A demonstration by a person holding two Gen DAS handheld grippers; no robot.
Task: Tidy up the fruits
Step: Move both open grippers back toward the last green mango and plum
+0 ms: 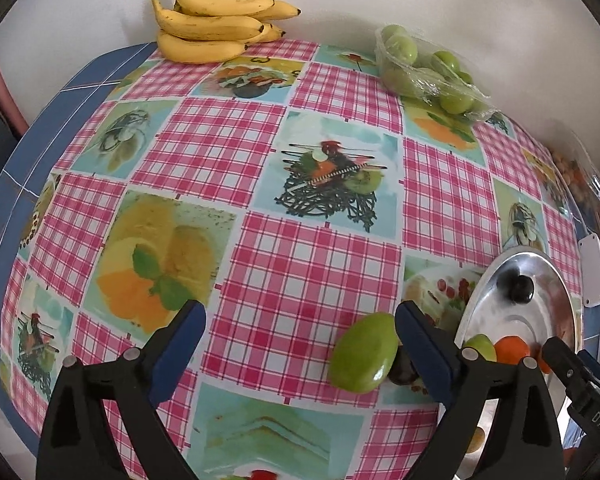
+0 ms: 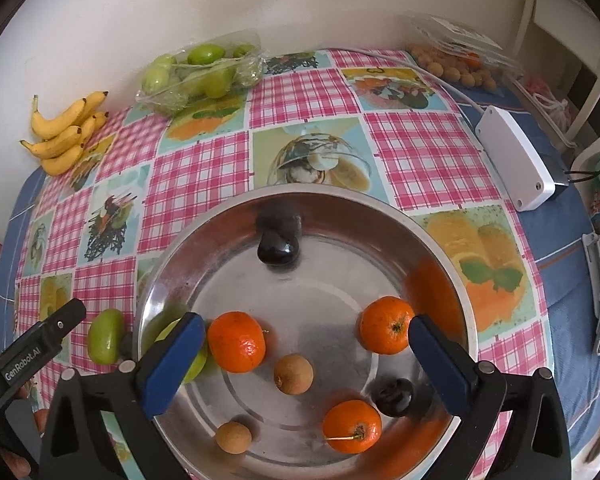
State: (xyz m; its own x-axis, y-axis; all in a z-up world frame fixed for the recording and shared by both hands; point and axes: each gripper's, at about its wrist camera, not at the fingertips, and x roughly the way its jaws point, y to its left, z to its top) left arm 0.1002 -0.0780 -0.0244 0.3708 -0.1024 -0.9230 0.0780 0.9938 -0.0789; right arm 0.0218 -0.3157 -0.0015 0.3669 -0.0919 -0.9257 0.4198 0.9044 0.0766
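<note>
- Smooth oblong green fruit (image 2: 107,336) lay on the glossy checked tablecloth (image 2: 203,168), just left of the tray.
- Round shiny metal tray (image 2: 300,200) held three dimpled oranges (image 2: 236,342), two dull brown round fruits (image 2: 293,368) and two dark glossy ones (image 2: 277,250).
- Left tongs (image 1: 300,336) stood wide apart, empty, with the green fruit by the right finger.
- Right tongs (image 2: 306,344) stood wide apart over the tray, gripping nothing.

A steel plate (image 2: 440,248) holds three oranges (image 2: 236,342), two brown longans (image 2: 293,368), two dark plums (image 2: 277,249) and a green fruit (image 2: 197,364) at its left rim. Another green fruit (image 1: 364,354) lies on the surface just outside the plate, a dark plum (image 1: 400,372) touching it. Bananas (image 1: 215,20) and wrapped green fruits (image 1: 424,68) sit by the wall.
</note>
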